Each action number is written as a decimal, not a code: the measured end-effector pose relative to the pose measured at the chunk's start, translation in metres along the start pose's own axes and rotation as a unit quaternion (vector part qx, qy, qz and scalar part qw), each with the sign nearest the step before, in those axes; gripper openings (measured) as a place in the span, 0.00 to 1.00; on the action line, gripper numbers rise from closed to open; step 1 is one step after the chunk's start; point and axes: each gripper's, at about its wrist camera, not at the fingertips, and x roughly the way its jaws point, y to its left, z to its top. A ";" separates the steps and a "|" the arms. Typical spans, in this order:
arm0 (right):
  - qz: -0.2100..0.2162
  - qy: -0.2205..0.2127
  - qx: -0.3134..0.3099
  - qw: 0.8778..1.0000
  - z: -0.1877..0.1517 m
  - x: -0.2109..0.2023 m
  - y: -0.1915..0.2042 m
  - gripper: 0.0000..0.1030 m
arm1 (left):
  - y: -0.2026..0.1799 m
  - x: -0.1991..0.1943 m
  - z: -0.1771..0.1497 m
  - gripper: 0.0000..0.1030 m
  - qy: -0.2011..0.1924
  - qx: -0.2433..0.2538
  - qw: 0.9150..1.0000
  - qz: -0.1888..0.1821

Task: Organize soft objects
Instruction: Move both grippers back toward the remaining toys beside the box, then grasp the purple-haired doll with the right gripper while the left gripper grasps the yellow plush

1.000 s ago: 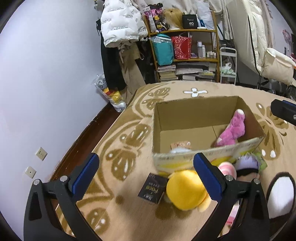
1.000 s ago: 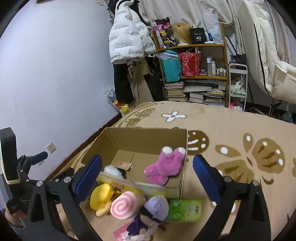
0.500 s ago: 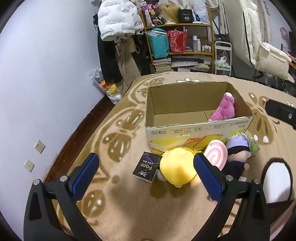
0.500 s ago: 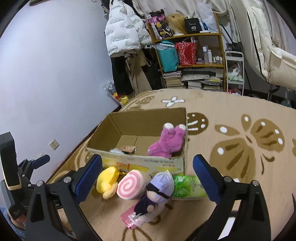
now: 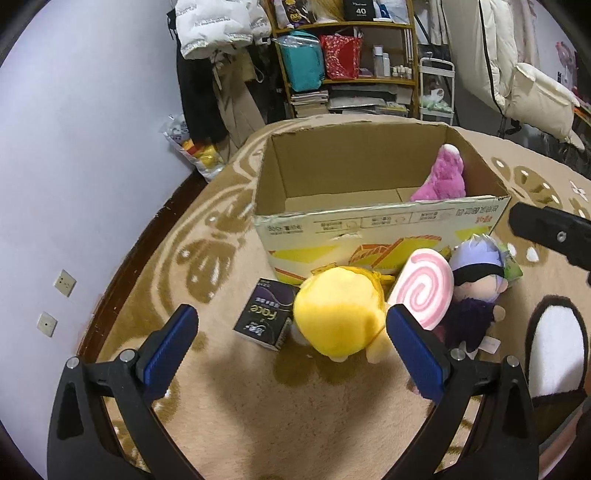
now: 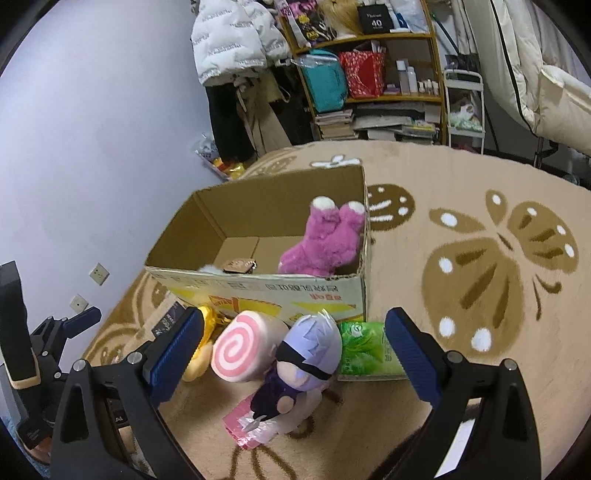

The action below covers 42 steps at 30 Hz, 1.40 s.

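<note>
A small dark box (image 5: 266,315) on the carpet reads "Face", upside down to the left wrist view. At 12 o'clock, a black box (image 5: 360,11) on the top shelf shows "40". The carton's (image 5: 369,221) printed characters are too small to read.

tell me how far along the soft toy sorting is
Done: the pink plush is inside the cardboard box. In hand: nothing; left gripper and right gripper are open. Left: the yellow plush, swirl cushion and purple-haired doll lie on the rug.
</note>
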 end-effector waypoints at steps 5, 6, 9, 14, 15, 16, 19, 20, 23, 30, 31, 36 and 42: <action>-0.005 0.016 0.006 1.000 -0.002 0.014 -0.004 1.00 | -0.006 0.008 0.000 0.98 0.004 0.008 1.000 -0.007; -0.004 0.022 0.009 1.000 -0.003 0.017 -0.005 1.00 | -0.008 0.012 0.000 0.98 0.009 0.010 1.000 -0.009; -0.006 0.034 0.013 0.999 -0.005 0.025 -0.007 0.99 | -0.011 0.019 -0.001 0.98 0.021 0.012 1.000 -0.012; -0.007 0.054 0.021 0.998 -0.008 0.038 -0.009 0.97 | -0.020 0.031 -0.001 0.98 0.036 0.025 0.999 -0.021; -0.007 0.058 0.023 0.998 -0.008 0.040 -0.010 0.97 | -0.022 0.033 -0.002 0.98 0.038 0.025 0.999 -0.023; -0.007 0.061 0.024 0.998 -0.009 0.042 -0.010 0.97 | -0.023 0.035 -0.002 0.98 0.040 0.025 0.999 -0.024; -0.008 0.068 0.027 0.997 -0.010 0.049 -0.011 0.97 | -0.025 0.043 0.000 0.98 0.047 0.029 0.998 -0.027; -0.007 0.070 0.028 0.997 -0.010 0.050 -0.011 0.97 | -0.026 0.045 0.000 0.98 0.049 0.030 0.998 -0.026; -0.007 0.077 0.030 0.997 -0.011 0.055 -0.012 0.97 | -0.027 0.052 0.000 0.98 0.055 0.031 0.998 -0.027; -0.004 0.086 0.037 0.996 -0.012 0.061 -0.014 0.97 | -0.029 0.070 -0.003 0.98 0.074 0.027 0.997 -0.028; -0.003 0.087 0.037 0.996 -0.012 0.062 -0.013 0.97 | -0.028 0.071 -0.003 0.98 0.074 0.026 0.997 -0.029; 0.003 0.095 0.048 0.994 -0.013 0.066 -0.017 0.97 | -0.027 0.071 -0.002 0.98 0.064 0.029 0.997 -0.025; 0.008 0.101 0.037 0.994 -0.014 0.068 -0.012 0.85 | -0.032 0.072 -0.005 0.79 0.062 0.040 0.997 -0.036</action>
